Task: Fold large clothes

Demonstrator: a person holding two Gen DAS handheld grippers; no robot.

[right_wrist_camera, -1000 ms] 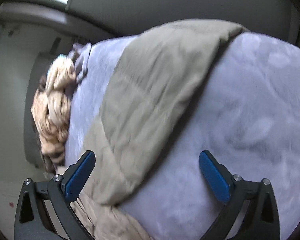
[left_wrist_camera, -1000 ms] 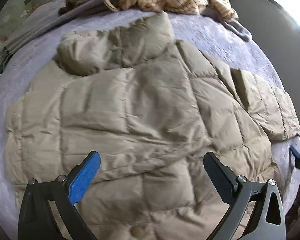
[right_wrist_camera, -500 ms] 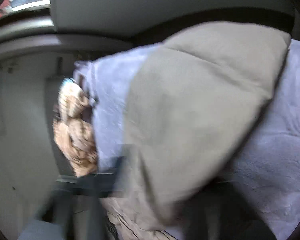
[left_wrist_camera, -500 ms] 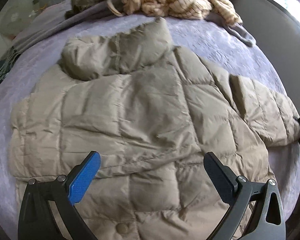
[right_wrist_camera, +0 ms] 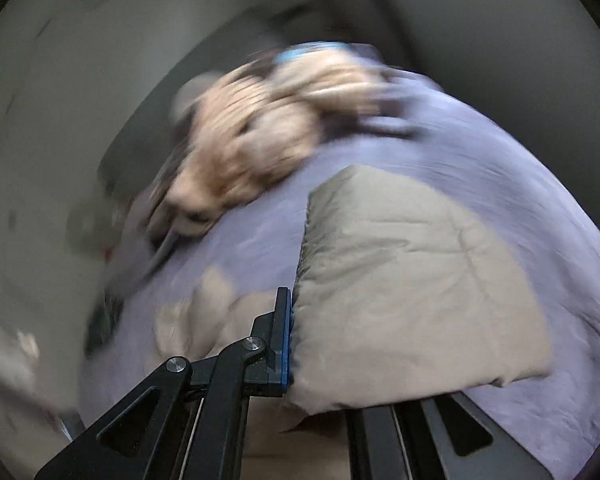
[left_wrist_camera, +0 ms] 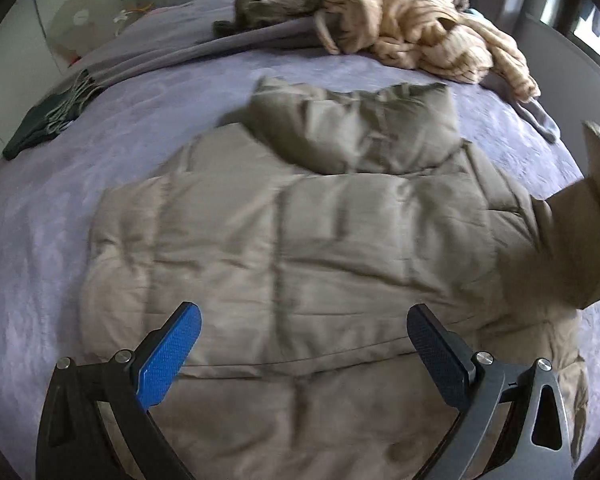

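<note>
A large tan quilted puffer jacket [left_wrist_camera: 320, 248] lies spread on a purple bed cover [left_wrist_camera: 148, 120], hood toward the far side. My left gripper [left_wrist_camera: 304, 344] is open and empty, hovering above the jacket's lower body. The jacket's right sleeve [left_wrist_camera: 576, 240] is lifted off the bed at the right. In the right wrist view my right gripper [right_wrist_camera: 296, 344] is shut on that sleeve [right_wrist_camera: 412, 300] near its cuff and holds it above the bed; the right finger is hidden behind the fabric.
A heap of other clothes, cream striped knit [left_wrist_camera: 428, 40] and dark garments [left_wrist_camera: 292, 4], lies at the far side of the bed. A dark fringed cloth [left_wrist_camera: 44, 128] lies at the left edge. A grey wall [right_wrist_camera: 500, 20] runs along the bed's right side.
My right gripper closed on the sleeve and lifted it off the bed, swinging it inward. My left gripper drew back and up, so more of the bed shows.
</note>
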